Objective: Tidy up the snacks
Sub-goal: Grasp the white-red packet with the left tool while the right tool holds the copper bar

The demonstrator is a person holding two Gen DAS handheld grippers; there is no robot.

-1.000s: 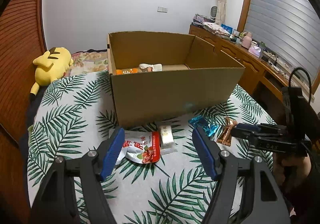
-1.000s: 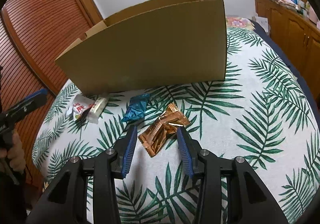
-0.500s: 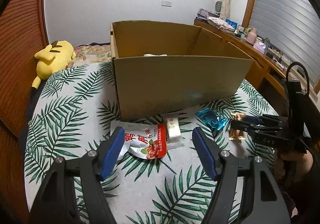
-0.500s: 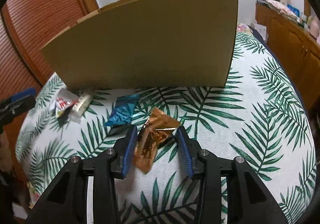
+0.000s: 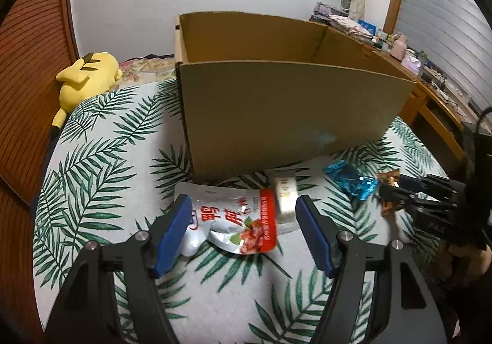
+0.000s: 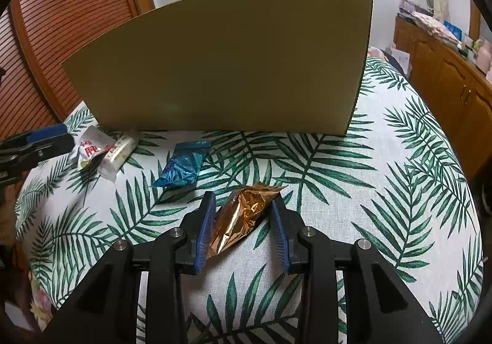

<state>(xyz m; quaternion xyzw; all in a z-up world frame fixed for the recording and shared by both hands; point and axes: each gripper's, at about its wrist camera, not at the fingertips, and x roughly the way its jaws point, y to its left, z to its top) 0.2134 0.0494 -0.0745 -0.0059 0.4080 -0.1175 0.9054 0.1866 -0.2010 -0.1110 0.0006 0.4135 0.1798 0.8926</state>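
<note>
An open cardboard box [image 5: 289, 116] stands on the leaf-print tablecloth [image 5: 101, 165]; it also shows in the right wrist view [image 6: 221, 67]. My left gripper [image 5: 243, 218] is open, its jaws on either side of a red and white snack pouch [image 5: 233, 221] and a small white bar [image 5: 286, 195]. My right gripper [image 6: 243, 221] is open around a copper foil snack [image 6: 243, 215], jaws close beside it. A blue foil snack [image 6: 184, 165] lies between, also in the left wrist view [image 5: 350, 179].
A yellow plush toy [image 5: 86, 76] lies at the far left of the table. A wooden sideboard [image 6: 452, 79] with clutter runs along the right wall. A wooden slatted door [image 6: 61, 24] is on the left.
Both grippers have moved down and forward toward the snacks. The right gripper's jaws now straddle the copper snack and the left's flank the red pouch.
</note>
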